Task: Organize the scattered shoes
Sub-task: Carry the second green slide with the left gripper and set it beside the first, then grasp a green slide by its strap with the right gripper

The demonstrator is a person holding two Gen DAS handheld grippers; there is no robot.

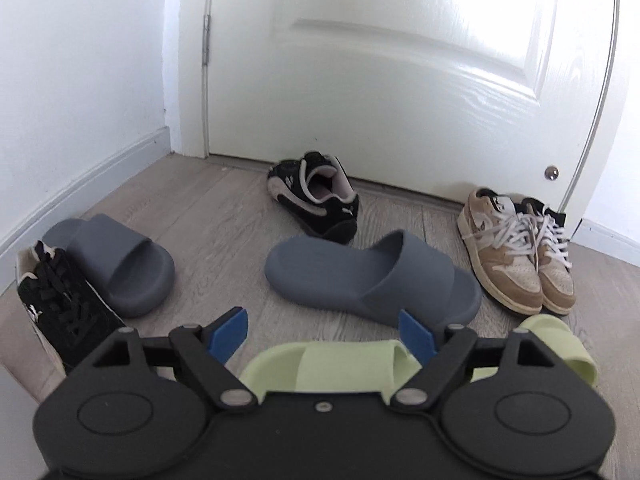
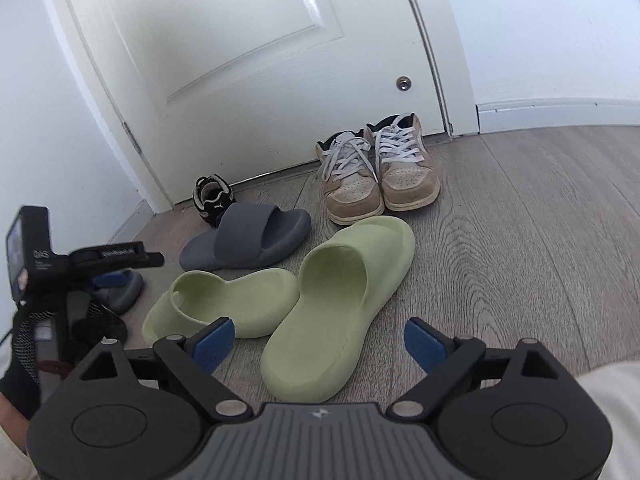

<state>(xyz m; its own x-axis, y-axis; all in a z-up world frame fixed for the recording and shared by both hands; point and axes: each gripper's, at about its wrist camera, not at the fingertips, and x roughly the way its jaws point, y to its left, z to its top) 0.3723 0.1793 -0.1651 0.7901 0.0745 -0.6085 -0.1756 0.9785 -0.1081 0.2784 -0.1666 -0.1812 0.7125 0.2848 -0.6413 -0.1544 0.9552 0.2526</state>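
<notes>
Tan sneaker pair [image 2: 380,168] stands aligned by the far door [image 2: 240,60]; grey slide [image 2: 248,236] lies centre; green slides [image 2: 320,300] lie nearest, touching: likely light, springy foam, best pinched across the strap. Left gripper [image 1: 324,332] and right gripper [image 2: 320,344] both gape, holding nothing

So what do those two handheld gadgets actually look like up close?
Each is a matte black body with two round discs, black linkage arms with silver pins, and blue pads on the fingers. The right gripper has a ribbed grey centre panel. The left gripper, seen from the right wrist, carries a small screened camera, held in a black mesh glove.
</notes>
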